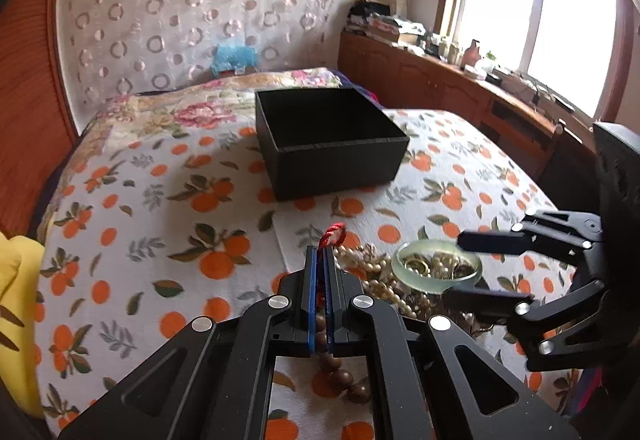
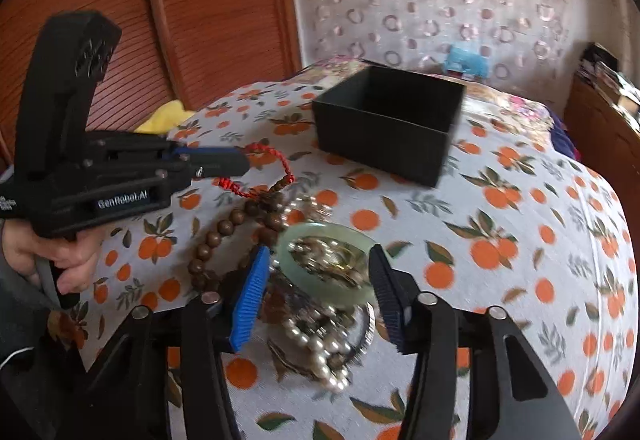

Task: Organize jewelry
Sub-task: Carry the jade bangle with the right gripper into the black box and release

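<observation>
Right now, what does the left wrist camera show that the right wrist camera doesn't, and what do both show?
Only the left wrist view shows the window and the cluttered wooden counter under it. Only the right wrist view shows the person's hand gripping the left tongs, and the whole wooden bead bracelet hanging by its red cord. Both show the black box on the orange-print bedspread, the jade bangle between the open right tongs, the pearls, and the left tongs shut on the cord.

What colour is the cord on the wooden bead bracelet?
Red; the cord shows best in the right wrist view.
</observation>
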